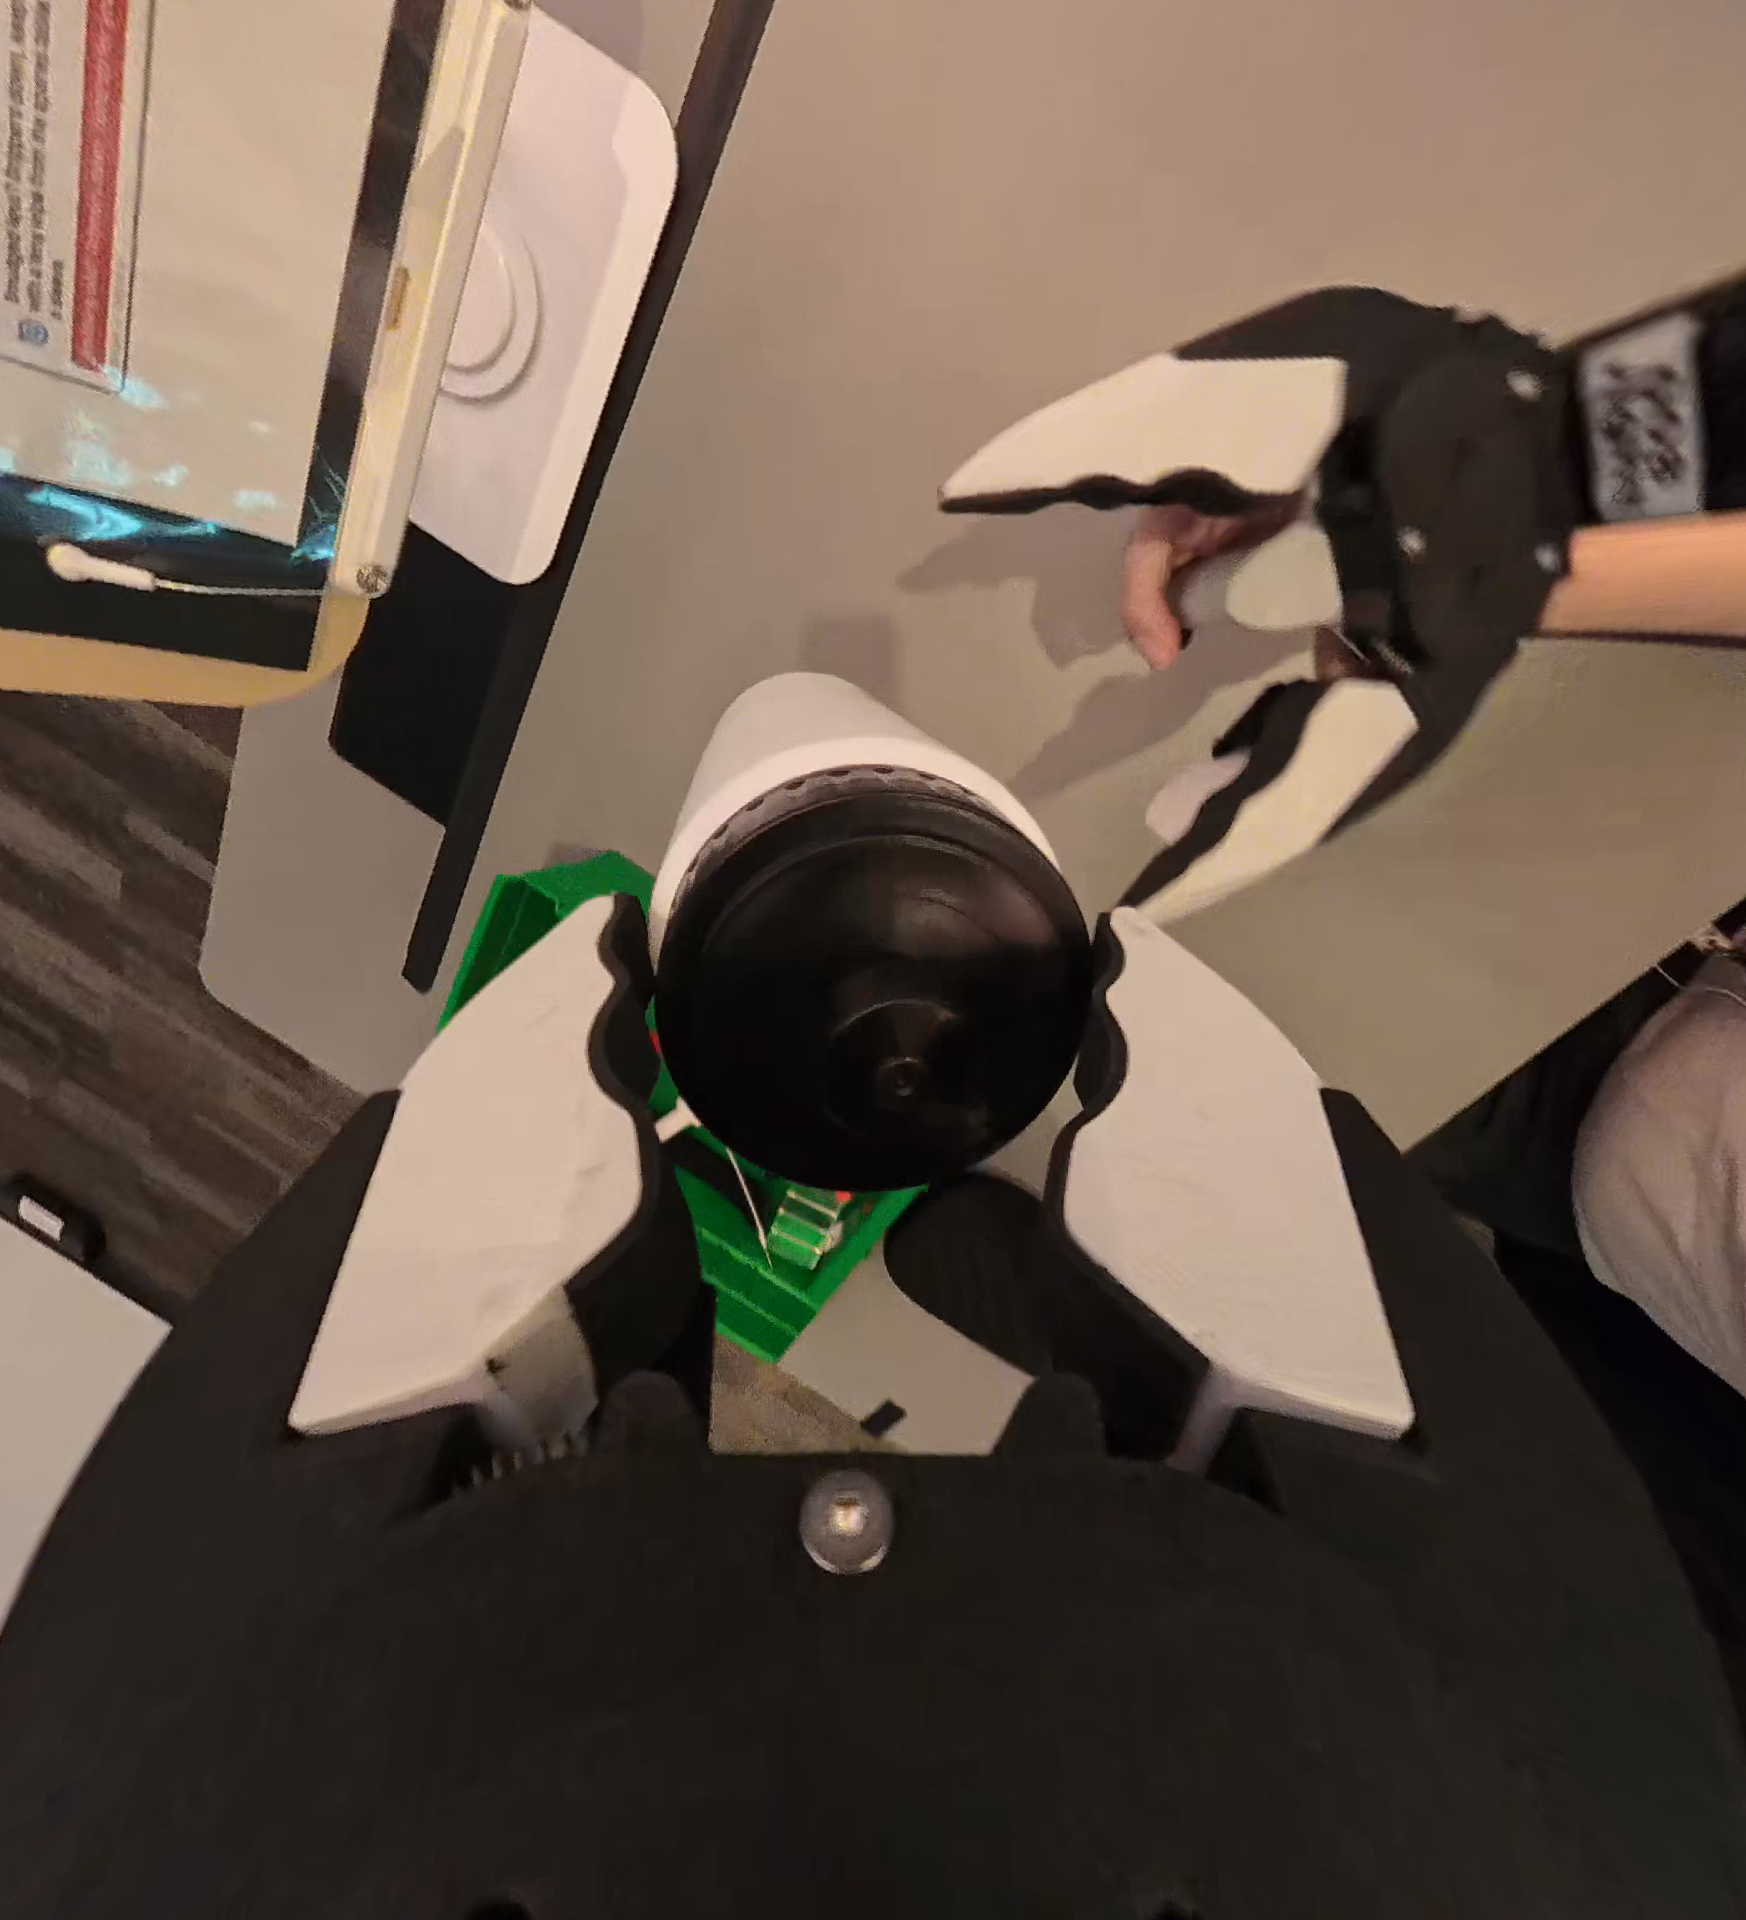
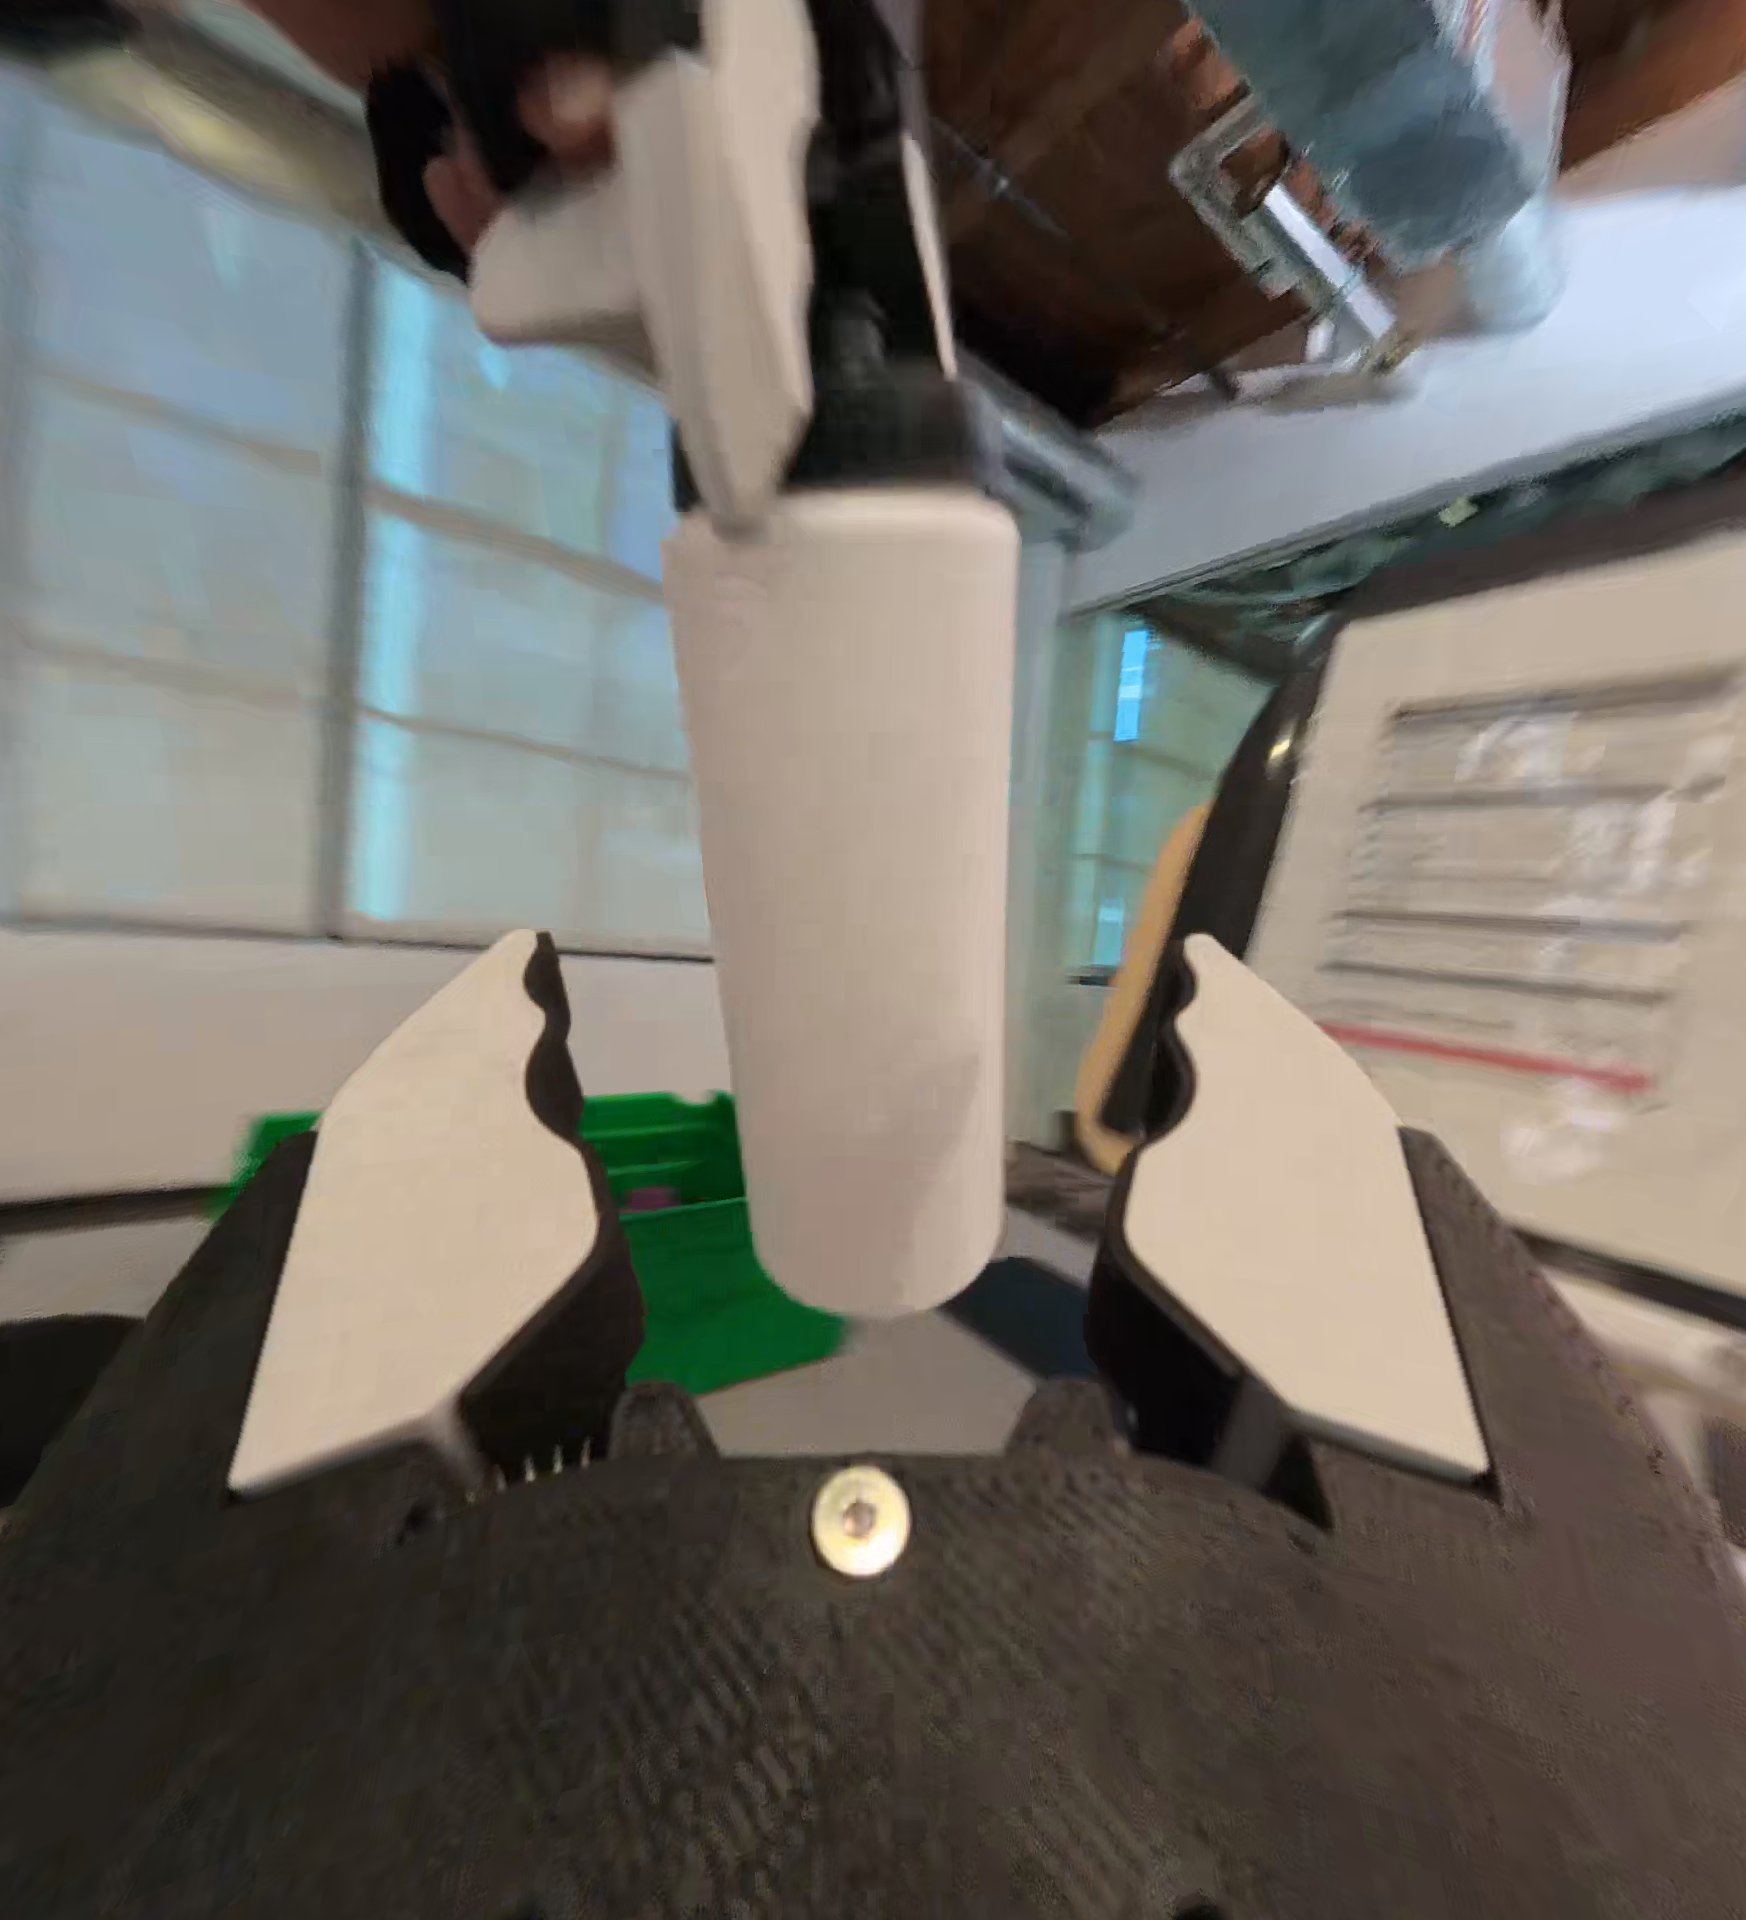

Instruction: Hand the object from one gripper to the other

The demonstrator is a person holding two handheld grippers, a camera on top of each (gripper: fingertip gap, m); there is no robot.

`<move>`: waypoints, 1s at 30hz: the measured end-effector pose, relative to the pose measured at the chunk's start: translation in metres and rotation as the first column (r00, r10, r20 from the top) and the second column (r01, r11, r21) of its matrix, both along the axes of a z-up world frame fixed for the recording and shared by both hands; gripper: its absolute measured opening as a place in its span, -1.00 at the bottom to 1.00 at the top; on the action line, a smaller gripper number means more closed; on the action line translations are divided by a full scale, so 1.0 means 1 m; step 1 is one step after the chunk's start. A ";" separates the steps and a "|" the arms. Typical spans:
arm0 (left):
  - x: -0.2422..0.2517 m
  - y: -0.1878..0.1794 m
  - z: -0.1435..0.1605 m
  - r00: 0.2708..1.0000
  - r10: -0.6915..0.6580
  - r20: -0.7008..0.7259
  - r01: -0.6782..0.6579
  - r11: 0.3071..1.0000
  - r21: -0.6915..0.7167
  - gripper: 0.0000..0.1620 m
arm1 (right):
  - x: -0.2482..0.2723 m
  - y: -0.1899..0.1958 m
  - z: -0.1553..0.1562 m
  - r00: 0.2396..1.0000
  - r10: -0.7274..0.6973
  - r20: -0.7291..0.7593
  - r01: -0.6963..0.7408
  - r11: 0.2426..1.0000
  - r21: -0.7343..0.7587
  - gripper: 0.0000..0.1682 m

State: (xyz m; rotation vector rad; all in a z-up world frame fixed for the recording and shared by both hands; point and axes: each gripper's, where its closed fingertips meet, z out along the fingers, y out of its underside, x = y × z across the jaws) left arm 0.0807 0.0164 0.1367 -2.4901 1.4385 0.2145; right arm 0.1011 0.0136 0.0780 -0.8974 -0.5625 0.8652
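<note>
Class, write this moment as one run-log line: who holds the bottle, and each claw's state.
stage: pre-handover | left claw: shut on white bottle at black cap | right claw: open, empty, bottle body between its fingers, untouched

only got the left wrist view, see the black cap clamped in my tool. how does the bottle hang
Observer: The white cylindrical plastic bottle hangs upright below the left tool, base downward.
Operator: is the right tool on it
Observer: No. The right tool is open; the bottle's lower end sits between its fingers, and neither touches it.
Operator: whats behind it from there
Observer: A green plastic bin, low behind the bottle's base.
</note>
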 end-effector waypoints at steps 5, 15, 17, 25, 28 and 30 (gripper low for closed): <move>0.016 -0.017 0.035 1.000 0.000 0.017 0.000 1.000 -0.005 -0.01 | 0.004 0.008 -0.035 0.842 0.451 -0.296 -0.516 0.833 -0.199 0.28; 0.093 -0.057 0.073 0.967 -0.156 0.201 0.169 0.984 -0.048 -0.02 | 0.057 -0.027 0.009 0.258 0.740 -0.621 -0.905 0.410 0.112 0.34; 0.102 -0.060 0.074 0.957 -0.170 0.235 0.188 0.981 -0.054 -0.02 | 0.066 -0.030 0.017 0.223 0.756 -0.616 -0.909 0.389 0.149 0.34; 0.101 -0.058 0.067 0.954 -0.176 0.243 0.198 0.978 -0.069 -0.01 | 0.083 -0.020 0.018 0.134 0.760 -0.636 -0.928 0.322 0.189 0.10; 0.097 -0.054 0.064 0.954 -0.161 0.252 0.183 0.981 -0.066 -0.01 | 0.084 -0.012 0.017 0.109 0.730 -0.674 -0.932 0.312 0.187 0.10; 0.097 -0.049 0.065 0.949 -0.130 0.287 0.156 0.985 -0.070 -0.01 | 0.081 -0.010 0.016 0.090 0.723 -0.685 -0.943 0.284 0.176 0.10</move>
